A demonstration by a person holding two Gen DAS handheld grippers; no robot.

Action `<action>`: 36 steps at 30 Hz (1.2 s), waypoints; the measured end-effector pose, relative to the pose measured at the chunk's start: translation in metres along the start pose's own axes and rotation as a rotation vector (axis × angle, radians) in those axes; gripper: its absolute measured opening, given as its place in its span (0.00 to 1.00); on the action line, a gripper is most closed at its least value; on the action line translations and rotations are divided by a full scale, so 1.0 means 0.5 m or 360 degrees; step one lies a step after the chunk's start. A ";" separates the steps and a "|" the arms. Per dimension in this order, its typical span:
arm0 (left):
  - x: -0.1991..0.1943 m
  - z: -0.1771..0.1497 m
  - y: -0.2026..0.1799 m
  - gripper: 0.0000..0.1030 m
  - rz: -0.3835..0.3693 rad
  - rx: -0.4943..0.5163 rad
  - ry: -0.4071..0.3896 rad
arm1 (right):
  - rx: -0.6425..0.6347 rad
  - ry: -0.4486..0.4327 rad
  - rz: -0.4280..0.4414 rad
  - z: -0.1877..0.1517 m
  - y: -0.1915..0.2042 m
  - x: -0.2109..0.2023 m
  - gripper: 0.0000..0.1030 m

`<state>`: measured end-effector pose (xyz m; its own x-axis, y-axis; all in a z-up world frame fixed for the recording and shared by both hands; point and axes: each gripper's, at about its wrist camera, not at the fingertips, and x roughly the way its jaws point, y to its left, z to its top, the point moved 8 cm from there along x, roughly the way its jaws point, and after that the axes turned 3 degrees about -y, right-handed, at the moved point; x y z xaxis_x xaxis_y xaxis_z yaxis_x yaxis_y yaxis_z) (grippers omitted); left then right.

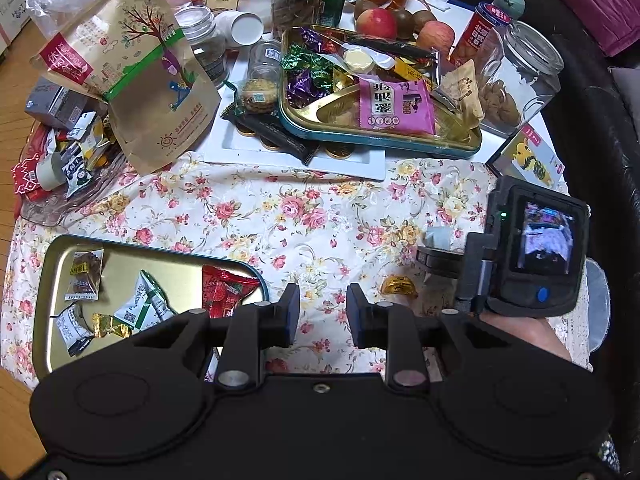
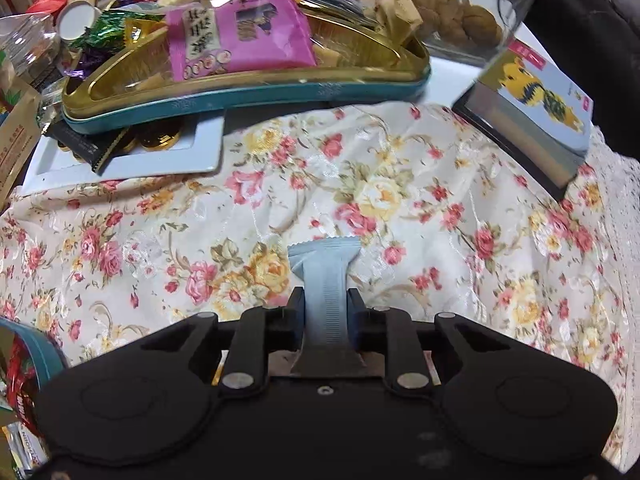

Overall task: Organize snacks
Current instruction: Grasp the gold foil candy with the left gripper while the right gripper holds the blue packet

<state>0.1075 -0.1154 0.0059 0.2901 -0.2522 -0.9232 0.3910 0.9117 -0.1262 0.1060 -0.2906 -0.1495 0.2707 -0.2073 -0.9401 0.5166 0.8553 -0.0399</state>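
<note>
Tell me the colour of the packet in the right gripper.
Pale blue packet, clearest in the right wrist view.

Left claw (image 1: 323, 312) hangs part-open and empty; right claw (image 2: 325, 312) is clamped tight.

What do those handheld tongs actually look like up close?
Both are matte black plastic. The left tongs and right tongs each have two flat, blocky fingers on black linkage arms with round silver pivot pins. The right one carries a small rear screen, a green light and a blue button.
</note>
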 end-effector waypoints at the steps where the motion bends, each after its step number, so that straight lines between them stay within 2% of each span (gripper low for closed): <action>1: 0.003 -0.001 -0.002 0.35 0.0003 0.0005 0.0004 | 0.0030 0.0015 -0.0002 -0.007 -0.006 -0.006 0.21; 6: 0.027 -0.003 -0.024 0.35 0.0027 0.0038 0.0027 | 0.0140 0.0095 -0.0019 -0.048 -0.042 -0.060 0.21; 10: 0.055 -0.007 -0.051 0.35 0.0034 0.0076 0.0058 | 0.0165 0.0081 -0.0025 -0.077 -0.073 -0.130 0.21; 17: 0.129 -0.033 -0.094 0.35 0.0038 0.0110 0.0163 | 0.0352 -0.0048 0.0202 -0.112 -0.120 -0.248 0.21; 21: 0.172 -0.058 -0.118 0.35 0.0031 0.0164 0.0206 | 0.0438 -0.0120 0.0229 -0.097 -0.138 -0.263 0.21; 26: 0.213 -0.074 -0.139 0.35 0.0077 0.0224 0.0182 | 0.0444 -0.0254 0.0278 -0.062 -0.154 -0.314 0.21; 32: 0.256 -0.083 -0.170 0.35 0.0035 0.0227 0.0219 | 0.0537 -0.0282 0.0431 -0.049 -0.155 -0.347 0.21; 36: 0.283 -0.078 -0.178 0.35 0.0078 0.0204 0.0216 | 0.0556 -0.0302 0.0484 -0.046 -0.153 -0.361 0.21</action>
<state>0.0797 -0.2197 -0.1275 0.1944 -0.1542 -0.9687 0.4900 0.8708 -0.0402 -0.0012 -0.3076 0.0154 0.5774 -0.0839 -0.8121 0.6238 0.6871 0.3725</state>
